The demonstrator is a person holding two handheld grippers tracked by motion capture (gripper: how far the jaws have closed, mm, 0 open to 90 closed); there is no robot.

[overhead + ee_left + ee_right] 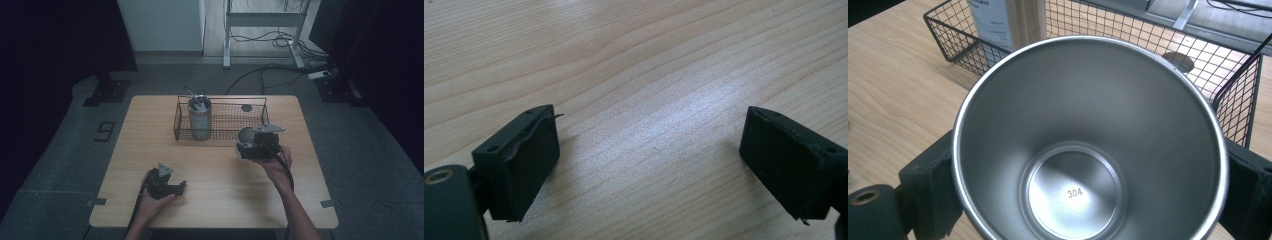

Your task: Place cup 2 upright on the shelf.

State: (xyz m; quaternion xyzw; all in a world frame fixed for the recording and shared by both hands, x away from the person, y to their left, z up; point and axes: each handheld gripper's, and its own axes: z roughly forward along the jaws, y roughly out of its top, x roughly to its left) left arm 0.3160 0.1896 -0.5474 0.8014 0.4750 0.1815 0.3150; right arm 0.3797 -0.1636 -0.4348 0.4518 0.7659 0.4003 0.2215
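Note:
My right gripper (248,145) is shut on a steel cup (1088,145), empty and stamped 304 inside; the cup (246,136) is held just in front of a black wire basket (220,131). Black pads press the cup's wall on both sides. Inside the basket's left part stands a tall metal canister (200,117) with utensils sticking out of it. My left gripper (176,189) rests near the table's front left, open, with bare wood between its jaws. Its pads (531,160) stand far apart just above the tabletop.
A small dark round object (246,108) lies in the basket's far right corner. The wooden table (150,150) stands on a grey floor, with cables and a desk frame (262,20) beyond it.

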